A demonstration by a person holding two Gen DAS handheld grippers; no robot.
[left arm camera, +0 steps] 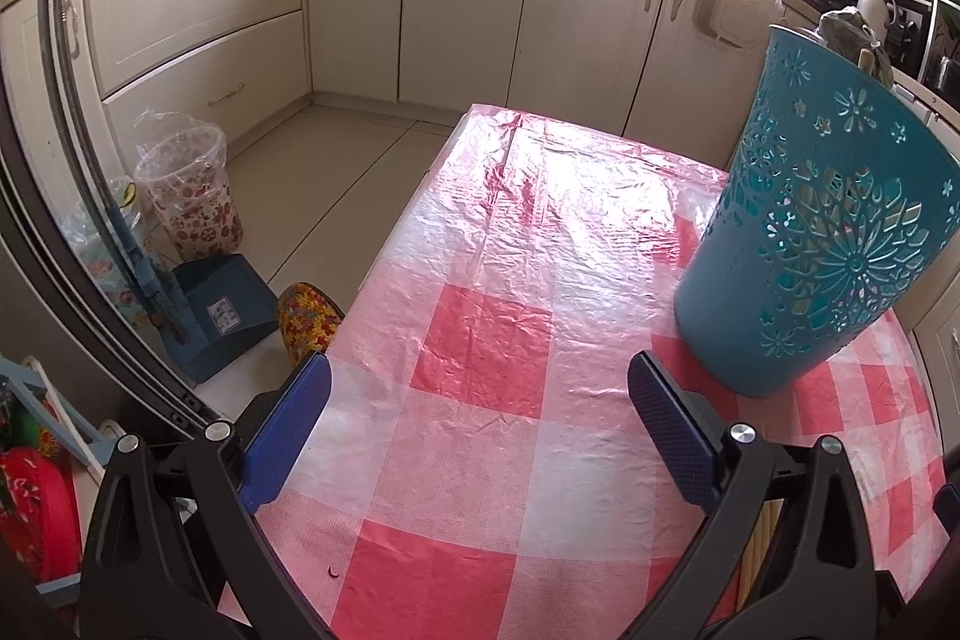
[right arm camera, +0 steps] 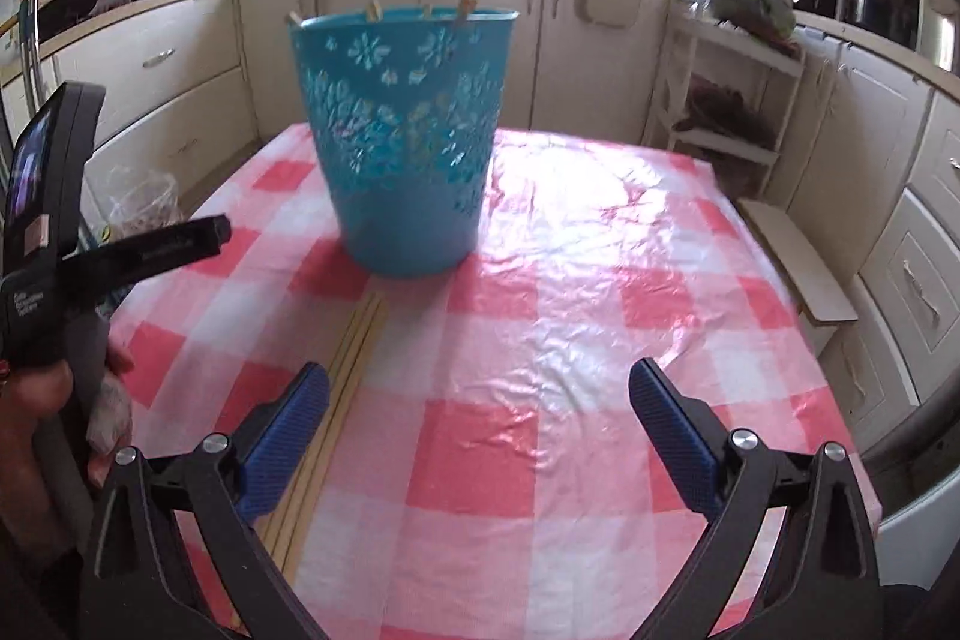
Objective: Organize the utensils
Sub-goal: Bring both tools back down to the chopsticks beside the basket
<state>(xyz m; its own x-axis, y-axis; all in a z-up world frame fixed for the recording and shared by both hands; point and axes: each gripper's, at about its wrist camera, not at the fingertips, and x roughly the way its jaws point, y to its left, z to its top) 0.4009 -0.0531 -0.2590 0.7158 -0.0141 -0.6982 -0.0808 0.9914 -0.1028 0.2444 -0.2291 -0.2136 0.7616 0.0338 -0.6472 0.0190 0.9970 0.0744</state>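
Both the left gripper (left arm camera: 480,424) and right gripper (right arm camera: 480,430) hovered with fingers spread wide and empty, because the chopsticks (right arm camera: 336,400) lay on the counter (right arm camera: 570,340) near the blue basket (right arm camera: 408,142), awaiting pickup.

Left gripper (left arm camera: 480,412): my fingers (left arm camera: 288,430) are flat blue pads with a fine dotted texture, each seated in a black plastic arm. The arms are A-shaped with triangular cut-outs, and two silver round-head screws (left arm camera: 743,433) sit near the top of each. Right gripper (right arm camera: 480,418): same build, same blue textured pads (right arm camera: 675,439), black arms, silver screws (right arm camera: 216,442). From the right camera, the left unit's body (right arm camera: 54,232) is a matte black housing with small white lettering, a slim black lever sticking out, and a glossy dark panel with a small pale sticker.
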